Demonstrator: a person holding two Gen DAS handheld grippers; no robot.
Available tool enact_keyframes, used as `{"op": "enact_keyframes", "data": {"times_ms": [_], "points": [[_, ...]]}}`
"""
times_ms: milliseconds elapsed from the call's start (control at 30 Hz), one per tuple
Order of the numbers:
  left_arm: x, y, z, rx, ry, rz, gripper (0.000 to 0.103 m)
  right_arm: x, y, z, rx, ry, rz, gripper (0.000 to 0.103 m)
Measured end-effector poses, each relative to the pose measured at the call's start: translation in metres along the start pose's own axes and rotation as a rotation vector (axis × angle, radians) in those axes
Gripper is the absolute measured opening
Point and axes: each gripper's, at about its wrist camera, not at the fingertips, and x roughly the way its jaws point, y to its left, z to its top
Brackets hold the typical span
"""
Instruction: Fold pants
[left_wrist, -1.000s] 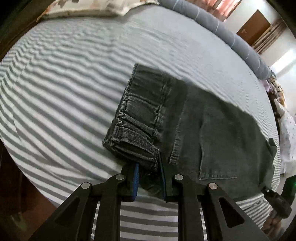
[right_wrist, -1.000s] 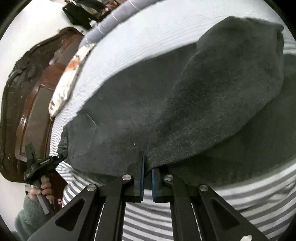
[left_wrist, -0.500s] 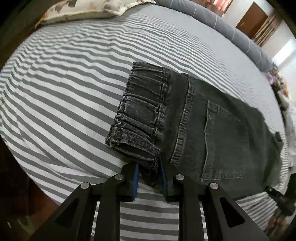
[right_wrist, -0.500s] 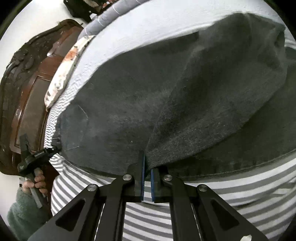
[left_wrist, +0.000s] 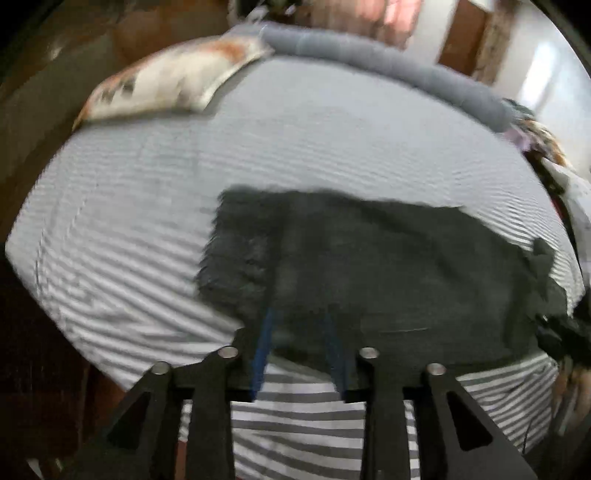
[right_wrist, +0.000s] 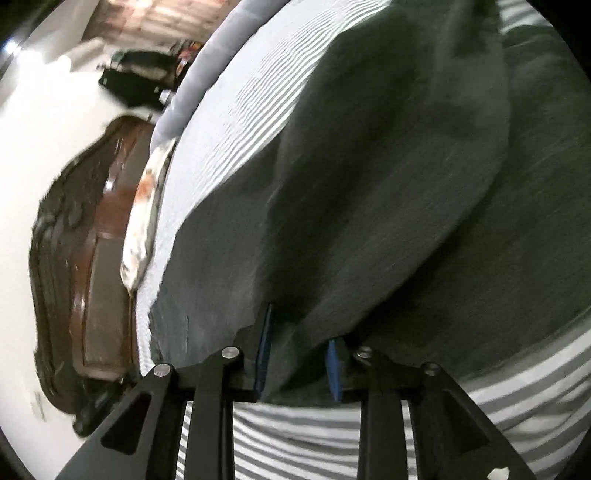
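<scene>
Jaws on both my left gripper (left_wrist: 300, 354) and right gripper (right_wrist: 299, 354), clamped on the dark denim pants (left_wrist: 369, 266) half a second ago, now stand spread and let go, so this fold looks laid. Pants lie flat on the striped bedsheet (left_wrist: 147, 206), their near edge between each gripper's fingers.

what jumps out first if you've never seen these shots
The dark pants lying folded across the grey striped bed sheet fill the middle of both views. Next come the black grippers at the near edge: the left gripper and the right gripper, both open with blue pads around the cloth's hem. A floral pillow sits at the bed's far left.
</scene>
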Motion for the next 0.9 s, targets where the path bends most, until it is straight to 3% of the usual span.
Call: {"op": "enact_keyframes", "data": {"times_ms": [67, 167, 400, 567, 767, 833, 900], "points": [[-0.012, -0.036, -0.002, 0.088, -0.067, -0.021, 0.050, -0.006, -0.011, 0.013, 0.033, -0.023, 0.008, 0.026], [-0.015, -0.084, -0.009, 0.237, -0.107, -0.050, 0.052, -0.015, -0.023, 0.033, 0.074, -0.045, 0.027, 0.025], [0.023, -0.210, -0.048, 0.589, -0.068, -0.143, 0.052, -0.023, -0.024, 0.067, 0.050, -0.028, 0.024, 0.025], [0.047, -0.266, -0.080, 0.761, -0.064, -0.132, 0.052, -0.029, -0.030, 0.079, 0.063, -0.030, 0.049, 0.025], [0.085, -0.308, -0.089, 0.831, -0.094, -0.012, 0.052, -0.037, -0.035, 0.090, 0.079, -0.051, 0.070, 0.025], [0.093, -0.313, -0.088, 0.829, -0.111, 0.025, 0.045, -0.041, -0.038, 0.094, 0.085, -0.067, 0.072, 0.025], [0.099, -0.315, -0.082, 0.813, -0.099, 0.024, 0.021, -0.045, -0.045, 0.102, 0.099, -0.087, 0.076, 0.025]]}}
